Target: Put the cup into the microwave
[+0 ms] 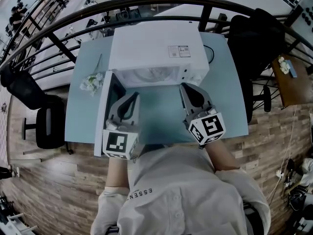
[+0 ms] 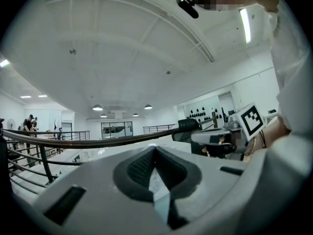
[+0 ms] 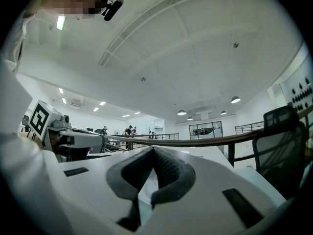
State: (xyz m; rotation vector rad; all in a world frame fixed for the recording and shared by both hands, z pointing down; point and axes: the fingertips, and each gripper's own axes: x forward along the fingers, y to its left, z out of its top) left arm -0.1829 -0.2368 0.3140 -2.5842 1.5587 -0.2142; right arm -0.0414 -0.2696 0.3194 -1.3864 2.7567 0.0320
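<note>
A white microwave (image 1: 156, 48) stands at the back of the light blue table (image 1: 225, 97). Its door (image 1: 101, 116) hangs open toward the left, and the pale cavity (image 1: 154, 75) shows. I cannot make out a cup in any view. My left gripper (image 1: 134, 96) is held level in front of the open door, with its jaws shut and nothing between them. My right gripper (image 1: 184, 86) is beside it, just before the cavity's right edge, also shut and holding nothing. In the left gripper view the left gripper's (image 2: 154, 149) tips meet, as do the right gripper's (image 3: 154, 150) in the right gripper view.
A small bunch of pale flowers (image 1: 93, 81) lies on the table left of the microwave. A dark curved railing (image 1: 146, 6) runs behind the table. Black office chairs stand at the left (image 1: 44, 126) and back right (image 1: 254, 33), and a wooden side table (image 1: 288, 77) is at the far right.
</note>
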